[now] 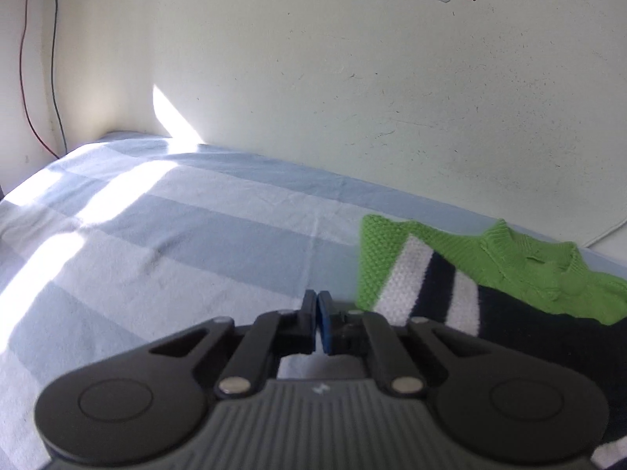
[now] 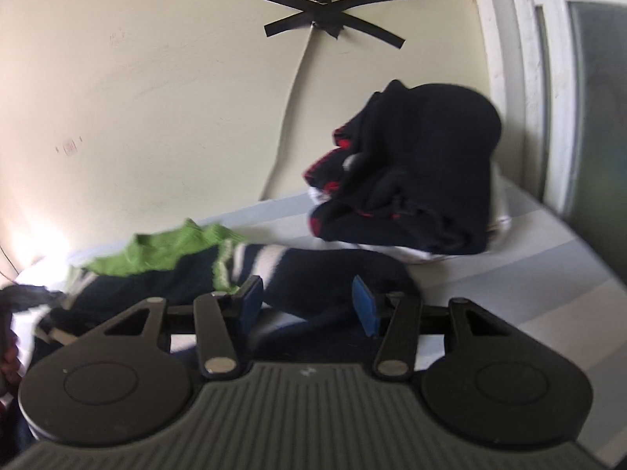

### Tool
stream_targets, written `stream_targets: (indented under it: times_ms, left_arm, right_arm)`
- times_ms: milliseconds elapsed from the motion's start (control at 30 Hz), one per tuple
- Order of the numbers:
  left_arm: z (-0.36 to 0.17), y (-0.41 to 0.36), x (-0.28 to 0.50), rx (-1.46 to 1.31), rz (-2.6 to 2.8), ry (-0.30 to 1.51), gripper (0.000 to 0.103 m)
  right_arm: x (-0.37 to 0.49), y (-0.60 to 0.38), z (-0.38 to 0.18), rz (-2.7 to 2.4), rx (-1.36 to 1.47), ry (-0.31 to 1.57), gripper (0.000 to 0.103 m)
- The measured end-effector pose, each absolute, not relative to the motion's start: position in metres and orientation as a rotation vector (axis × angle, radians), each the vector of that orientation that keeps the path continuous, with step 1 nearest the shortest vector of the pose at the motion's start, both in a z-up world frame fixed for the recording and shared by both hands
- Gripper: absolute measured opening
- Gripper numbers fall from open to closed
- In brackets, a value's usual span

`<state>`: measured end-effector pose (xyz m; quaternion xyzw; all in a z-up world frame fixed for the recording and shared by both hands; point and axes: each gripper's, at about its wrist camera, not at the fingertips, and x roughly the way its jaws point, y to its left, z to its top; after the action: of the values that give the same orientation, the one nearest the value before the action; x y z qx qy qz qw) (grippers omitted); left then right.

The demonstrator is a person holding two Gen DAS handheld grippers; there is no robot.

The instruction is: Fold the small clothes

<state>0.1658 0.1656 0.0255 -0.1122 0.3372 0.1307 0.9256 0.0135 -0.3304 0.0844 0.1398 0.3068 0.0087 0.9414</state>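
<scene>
Bed: pale blue and white striped cover, sunlit at far left, set against a cream wall.

Pile: dark clothes with red trim, heaped at the far right of the bed by the window frame; not yet folded, by the look of it.

Sweater: small knit, green at collar and shoulders, navy body, white stripes. Lies spread on the bed, collar toward the wall, just right of the left gripper; in the right wrist view it sits left and centre, a navy part reaching between the right gripper's pads.

Cable: runs down the wall from a taped plug.

Left gripper: jaws together, holding nothing, over bare cover beside the sweater's left edge.

Right gripper: jaws apart, straddling navy fabric; contact cannot be told.

Step in hand, as judged: starting the sweater's fold. Next move calls for the right jaws to close on the navy edge and the left to open and take the near green sleeve.
</scene>
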Motion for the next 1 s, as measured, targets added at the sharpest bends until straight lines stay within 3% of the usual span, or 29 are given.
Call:
stream_targets:
  times_ms: [100, 167, 233, 433, 467, 500, 533, 567, 667, 867, 1000]
  left_arm:
    - [0.027, 0.167, 0.160, -0.269, 0.266, 0.683, 0.006]
    - [0.030, 0.169, 0.156, -0.285, 0.253, 0.675, 0.013]
    - [0.037, 0.170, 0.147, -0.290, 0.253, 0.634, 0.047]
    - [0.063, 0.149, 0.119, -0.234, 0.117, 0.511, 0.053]
    - [0.064, 0.142, 0.119, -0.219, 0.077, 0.512, 0.053]
    - [0.064, 0.136, 0.117, -0.204, 0.041, 0.512, 0.053]
    - [0.064, 0.130, 0.115, -0.186, 0.010, 0.513, 0.054]
    - [0.065, 0.122, 0.113, -0.165, -0.020, 0.514, 0.055]
    - [0.064, 0.103, 0.109, -0.091, -0.082, 0.531, 0.059]
    - [0.044, 0.085, 0.123, 0.016, -0.047, 0.619, 0.061]
    - [0.039, 0.094, 0.130, -0.028, -0.039, 0.672, 0.067]
  right_arm:
    - [0.003, -0.326, 0.084, 0.037, 0.219, 0.667, 0.054]
    - [-0.005, -0.317, 0.082, 0.075, 0.207, 0.698, 0.054]
    - [-0.015, -0.305, 0.083, 0.124, 0.184, 0.703, 0.054]
    - [-0.028, -0.263, 0.073, 0.251, 0.122, 0.768, 0.070]
    - [-0.023, -0.260, 0.066, 0.235, 0.103, 0.794, 0.065]
    - [-0.019, -0.261, 0.062, 0.217, 0.100, 0.812, 0.033]
    - [-0.013, -0.265, 0.059, 0.194, 0.103, 0.831, 0.013]
    - [-0.008, -0.274, 0.060, 0.173, 0.119, 0.843, 0.009]
    - [0.004, -0.305, 0.105, 0.041, 0.116, 0.708, 0.008]
    - [0.018, -0.379, 0.263, -0.234, 0.122, 0.290, 0.008]
    - [0.051, -0.408, 0.295, -0.350, 0.167, 0.298, 0.008]
